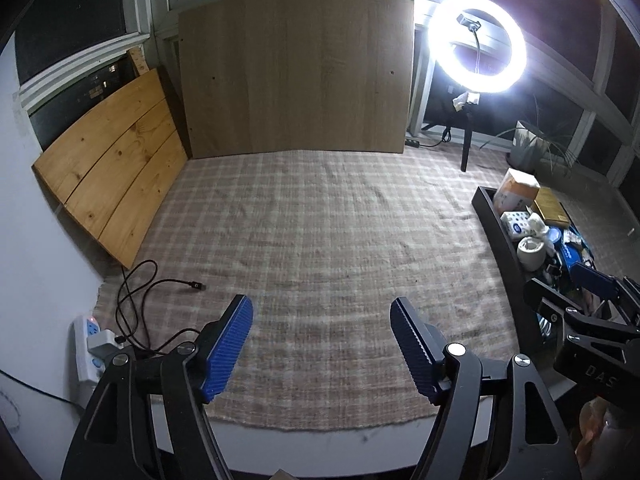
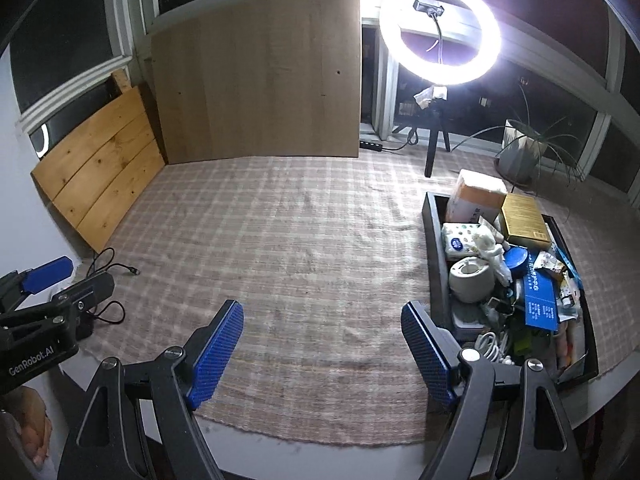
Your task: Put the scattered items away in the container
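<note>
A black rectangular tray (image 2: pixel 434 248) stands on the right of the checked cloth (image 2: pixel 304 248), heaped with items: a white tissue pack (image 2: pixel 460 242), a yellow box (image 2: pixel 524 220), a white round pot (image 2: pixel 470 278), a blue box (image 2: pixel 540 304) and several more. The left wrist view shows the same tray (image 1: pixel 500 224) at its right edge. My right gripper (image 2: pixel 322 322) hangs open over the cloth just left of the tray, with nothing between its blue pads. My left gripper (image 1: pixel 322 316) is open and empty too, above the cloth's near middle.
Two wooden boards (image 1: pixel 296 76) (image 1: pixel 108 188) lean against the windows at the back and left. A lit ring light (image 1: pixel 478 44) on a stand and a potted plant (image 2: pixel 520 152) are at the back right. A power strip (image 1: pixel 86 344) with black cables (image 1: pixel 140 292) lies at the cloth's left corner.
</note>
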### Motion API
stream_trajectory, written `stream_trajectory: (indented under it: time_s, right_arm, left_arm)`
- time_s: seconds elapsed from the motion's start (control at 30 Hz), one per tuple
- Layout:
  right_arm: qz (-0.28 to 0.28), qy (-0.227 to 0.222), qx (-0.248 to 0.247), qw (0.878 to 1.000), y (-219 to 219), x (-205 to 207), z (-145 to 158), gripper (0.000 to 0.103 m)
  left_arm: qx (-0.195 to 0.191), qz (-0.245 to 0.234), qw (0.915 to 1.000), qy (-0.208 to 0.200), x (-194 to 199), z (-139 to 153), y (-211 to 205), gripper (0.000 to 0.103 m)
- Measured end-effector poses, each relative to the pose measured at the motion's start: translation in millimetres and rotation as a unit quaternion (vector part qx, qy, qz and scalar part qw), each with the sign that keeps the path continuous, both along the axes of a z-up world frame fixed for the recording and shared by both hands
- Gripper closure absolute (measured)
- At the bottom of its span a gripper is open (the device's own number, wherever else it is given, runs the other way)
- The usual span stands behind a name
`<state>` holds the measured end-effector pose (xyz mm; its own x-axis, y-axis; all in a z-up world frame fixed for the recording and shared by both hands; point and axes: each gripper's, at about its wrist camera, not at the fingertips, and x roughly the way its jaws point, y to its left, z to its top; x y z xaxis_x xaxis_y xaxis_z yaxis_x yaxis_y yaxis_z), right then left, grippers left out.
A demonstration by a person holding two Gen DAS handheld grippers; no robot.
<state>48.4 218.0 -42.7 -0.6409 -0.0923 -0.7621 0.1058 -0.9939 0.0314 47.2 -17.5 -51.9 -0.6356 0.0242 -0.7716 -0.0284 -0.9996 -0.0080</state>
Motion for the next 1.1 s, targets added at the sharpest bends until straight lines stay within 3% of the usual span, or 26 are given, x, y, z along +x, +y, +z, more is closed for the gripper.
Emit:
stream_trajectory:
  time_s: [1.1]
  right_arm:
    - [-0.003, -0.001, -0.008, 1.0, -36, 15, -7, 0.025]
  left_arm:
    - [0.001, 0.0, 1.0, 0.007, 8, -3, -34, 0.022]
